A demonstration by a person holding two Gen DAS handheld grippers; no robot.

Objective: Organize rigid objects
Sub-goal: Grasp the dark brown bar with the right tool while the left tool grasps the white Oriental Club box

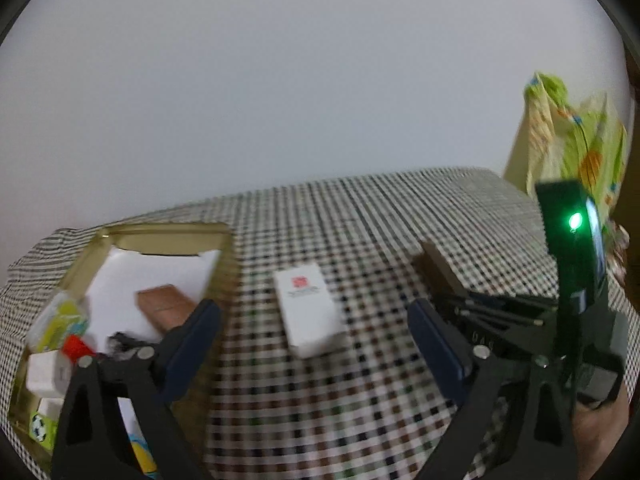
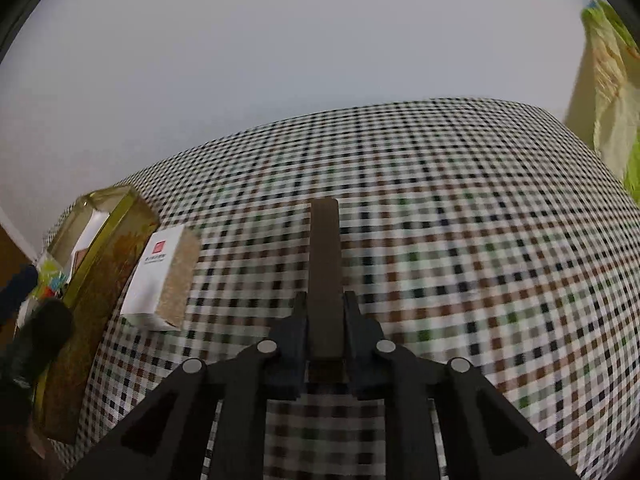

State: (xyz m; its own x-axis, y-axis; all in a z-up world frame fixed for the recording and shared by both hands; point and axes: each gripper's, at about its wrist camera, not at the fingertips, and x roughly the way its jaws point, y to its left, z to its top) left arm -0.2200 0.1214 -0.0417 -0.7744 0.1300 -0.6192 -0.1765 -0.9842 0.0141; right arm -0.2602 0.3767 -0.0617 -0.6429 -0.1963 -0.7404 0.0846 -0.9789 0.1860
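Right claw (image 2: 325, 312) clamps the brown bar (image 2: 325, 256) over the checked cloth (image 2: 460, 240), left claw (image 1: 316, 328) gapes empty above the white box (image 1: 310, 308); best carry the bar level to the gold tin (image 1: 132, 236) and lower before releasing.

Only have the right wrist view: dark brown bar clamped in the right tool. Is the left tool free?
Observer: Yes. The left tool is open and empty, with the white cardboard box on the checked cloth just ahead of it.
Operator: Room in the gold metal tin?
Observer: Some. A reddish-brown rectangular block lies on white paper lining, and small boxes crowd the near end.
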